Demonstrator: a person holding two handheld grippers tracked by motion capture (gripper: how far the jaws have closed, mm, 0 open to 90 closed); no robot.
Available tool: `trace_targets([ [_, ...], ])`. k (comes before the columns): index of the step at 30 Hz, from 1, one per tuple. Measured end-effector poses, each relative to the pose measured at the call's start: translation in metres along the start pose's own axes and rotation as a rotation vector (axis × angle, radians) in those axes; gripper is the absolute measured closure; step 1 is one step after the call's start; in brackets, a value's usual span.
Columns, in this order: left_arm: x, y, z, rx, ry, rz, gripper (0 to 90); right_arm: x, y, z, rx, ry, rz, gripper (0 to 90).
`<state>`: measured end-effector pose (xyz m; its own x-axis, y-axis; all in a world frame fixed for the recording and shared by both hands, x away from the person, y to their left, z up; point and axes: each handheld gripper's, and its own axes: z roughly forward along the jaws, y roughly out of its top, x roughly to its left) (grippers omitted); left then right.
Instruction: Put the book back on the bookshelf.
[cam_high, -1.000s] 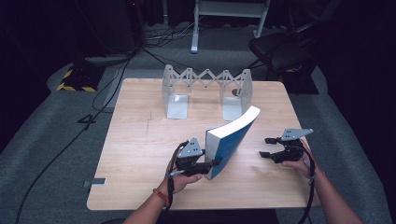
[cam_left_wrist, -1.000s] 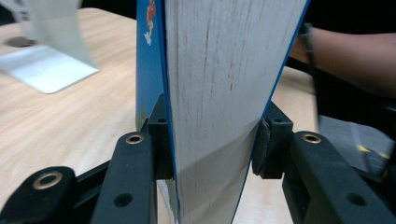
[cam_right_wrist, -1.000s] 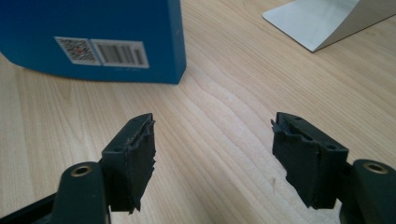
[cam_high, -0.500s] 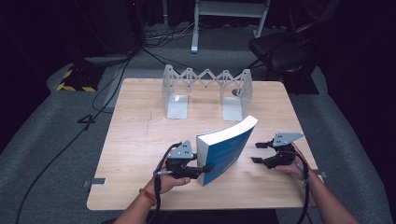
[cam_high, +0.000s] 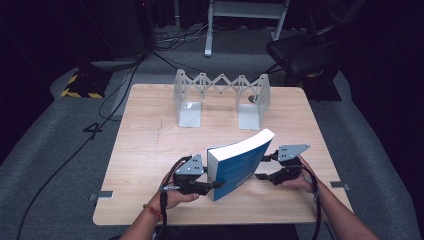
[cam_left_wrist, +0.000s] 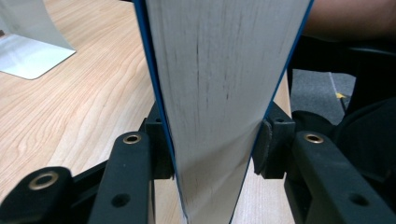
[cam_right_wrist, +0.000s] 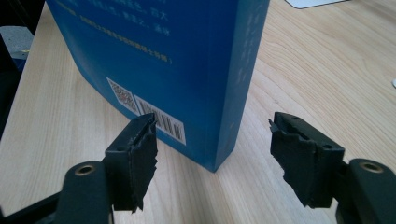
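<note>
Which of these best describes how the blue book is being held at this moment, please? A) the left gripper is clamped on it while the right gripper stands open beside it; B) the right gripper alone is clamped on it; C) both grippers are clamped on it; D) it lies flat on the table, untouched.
A: the left gripper has its pads pressed on both covers of the blue book, while the right gripper stands open, its jaws clear of the spine.
</note>
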<state>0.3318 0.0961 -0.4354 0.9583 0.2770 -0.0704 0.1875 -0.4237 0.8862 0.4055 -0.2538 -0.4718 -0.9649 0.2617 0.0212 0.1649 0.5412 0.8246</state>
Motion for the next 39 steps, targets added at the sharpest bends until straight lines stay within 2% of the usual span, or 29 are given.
trace_targets([
  [5,-0.002,-0.002,-0.001,0.011,0.036,0.005,55.5,0.000,0.003,0.015,-0.004,0.033,-0.009,34.1],
  [8,-0.004,-0.004,0.000,0.038,0.045,0.028,54.9,0.004,0.005,0.025,0.008,0.047,-0.041,31.9],
  [12,-0.006,-0.004,0.001,0.055,0.065,0.051,53.9,0.002,0.006,0.026,-0.002,0.058,-0.036,32.1],
  [16,-0.008,-0.005,0.001,0.070,0.076,0.053,53.6,0.002,0.006,0.026,-0.015,0.064,-0.035,31.2],
  [19,-0.010,-0.007,0.003,0.088,0.104,0.072,51.7,0.002,0.007,0.026,-0.024,0.067,-0.029,31.5],
  [20,-0.010,-0.006,0.003,0.093,0.120,0.080,50.5,0.002,0.006,0.024,-0.021,0.070,-0.034,33.8],
  [23,-0.010,-0.006,0.001,0.099,0.132,0.094,50.3,0.001,0.005,0.022,-0.020,0.076,-0.035,37.1],
  [25,-0.011,-0.005,0.001,0.109,0.162,0.116,50.2,0.003,0.004,0.018,-0.013,0.076,-0.049,40.4],
  [26,-0.011,-0.005,0.001,0.110,0.178,0.116,49.3,0.006,0.003,0.015,-0.006,0.080,-0.066,44.2],
  [27,-0.011,-0.005,0.001,0.108,0.186,0.109,49.3,0.006,0.003,0.015,-0.006,0.080,-0.066,44.2],
  [28,-0.008,-0.007,0.000,0.093,0.179,0.088,48.7,0.011,0.001,0.009,0.003,0.091,-0.079,47.9],
  [32,-0.004,-0.006,0.001,0.077,0.190,0.067,46.4,0.021,-0.001,0.001,0.028,0.100,-0.120,52.1],
  [39,0.005,-0.004,0.002,0.060,0.185,0.037,41.6,0.030,-0.001,-0.006,0.026,0.110,-0.152,57.5],
])
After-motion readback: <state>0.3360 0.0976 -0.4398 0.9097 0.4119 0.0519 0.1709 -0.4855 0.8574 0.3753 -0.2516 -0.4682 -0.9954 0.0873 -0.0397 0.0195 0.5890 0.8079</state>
